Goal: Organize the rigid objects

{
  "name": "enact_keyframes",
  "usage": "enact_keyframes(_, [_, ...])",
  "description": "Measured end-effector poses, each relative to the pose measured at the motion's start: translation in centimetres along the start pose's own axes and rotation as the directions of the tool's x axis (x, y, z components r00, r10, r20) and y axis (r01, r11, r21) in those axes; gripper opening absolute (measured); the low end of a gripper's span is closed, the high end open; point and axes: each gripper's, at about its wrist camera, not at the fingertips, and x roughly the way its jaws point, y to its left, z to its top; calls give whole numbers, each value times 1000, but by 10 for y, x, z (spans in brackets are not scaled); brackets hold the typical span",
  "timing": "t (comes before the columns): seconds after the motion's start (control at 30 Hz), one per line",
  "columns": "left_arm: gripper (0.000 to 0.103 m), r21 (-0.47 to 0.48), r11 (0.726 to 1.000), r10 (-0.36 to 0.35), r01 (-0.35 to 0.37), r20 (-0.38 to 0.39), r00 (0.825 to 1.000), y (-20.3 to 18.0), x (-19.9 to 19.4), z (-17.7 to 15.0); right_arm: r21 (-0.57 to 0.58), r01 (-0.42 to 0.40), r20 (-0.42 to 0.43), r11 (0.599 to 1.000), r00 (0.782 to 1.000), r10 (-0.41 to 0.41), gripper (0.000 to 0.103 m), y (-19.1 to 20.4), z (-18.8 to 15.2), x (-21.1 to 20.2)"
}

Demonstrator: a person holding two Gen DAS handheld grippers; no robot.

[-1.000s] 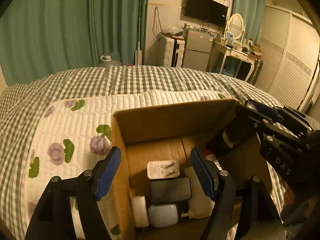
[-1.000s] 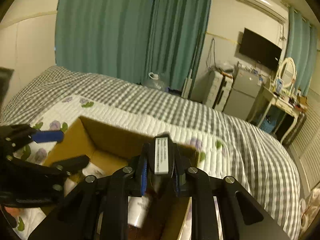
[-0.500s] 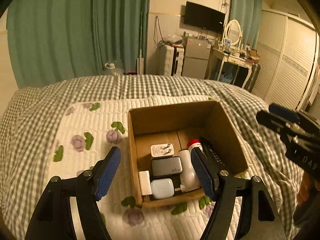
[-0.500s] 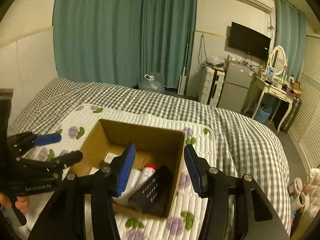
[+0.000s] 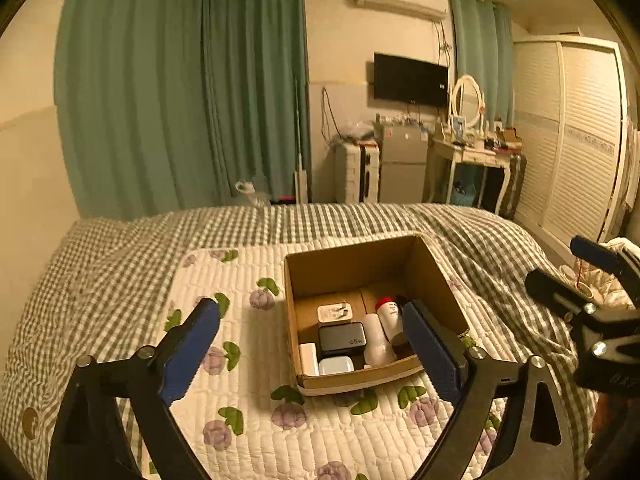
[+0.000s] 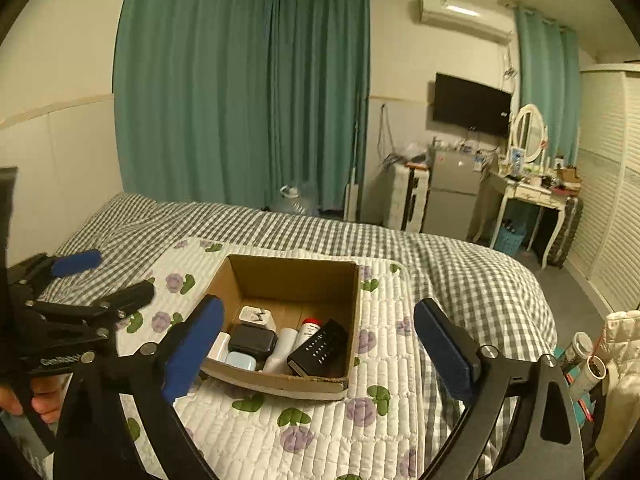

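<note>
An open cardboard box [image 5: 352, 260] [image 6: 296, 276] sits on the floral quilt on the bed. It holds a white plug adapter [image 5: 334, 312], a black 65W charger [image 5: 342, 338], a pale blue case [image 5: 336, 365], white bottles [image 5: 376, 340] with one red-capped [image 6: 310, 330], and a black remote [image 6: 318, 347] leaning at the right side. My left gripper [image 5: 314, 354] is open and empty, above and in front of the box. My right gripper [image 6: 320, 350] is open and empty, back from the box.
The white floral quilt [image 5: 248, 400] lies over a grey checked bedspread [image 6: 460, 264]. Green curtains, a small fridge [image 6: 452, 196], a dressing table [image 6: 532, 196] and a wardrobe stand beyond the bed. Cups and a jacket lie on the floor at right [image 6: 592, 364].
My right gripper let go of the black remote into the box and opened. Both grippers have pulled up and back from the box.
</note>
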Motion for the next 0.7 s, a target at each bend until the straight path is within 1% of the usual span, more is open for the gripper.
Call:
enact_keyframes(0.07, [103, -10, 1000, 15, -14, 32, 999, 1, -8, -6, 5, 23, 12, 1000, 1000, -23, 103, 0, -8, -4])
enact_keyframes(0.13, [103, -5, 1000, 19, -19, 62, 998, -1, -15, -14, 31, 38, 24, 999, 999, -39, 103, 1, -20, -8])
enact_keyframes(0.2, [103, 14, 999, 28, -29, 65, 997, -4, -16, -22, 59, 37, 18, 998, 999, -38, 103, 0, -29, -8])
enact_keyframes(0.33, [103, 4, 1000, 13, -13, 20, 1000, -2, -10, -36, 91, 61, -24, 994, 998, -59, 103, -1, -39, -3])
enact_keyframes(0.5, [103, -1, 999, 40, -40, -8, 999, 0, -5, -48, 118, 99, -45, 988, 995, -94, 103, -4, -47, -3])
enact_keyframes(0.6, [103, -3, 999, 43, -43, -4, 999, 2, -6, -49, 119, 119, -74, 986, 991, -111, 103, -4, -55, 0])
enact_keyframes(0.7, [103, -2, 999, 37, -37, 9, 999, 0, -9, -49, 106, 121, -77, 987, 991, -113, 103, -3, -58, -2])
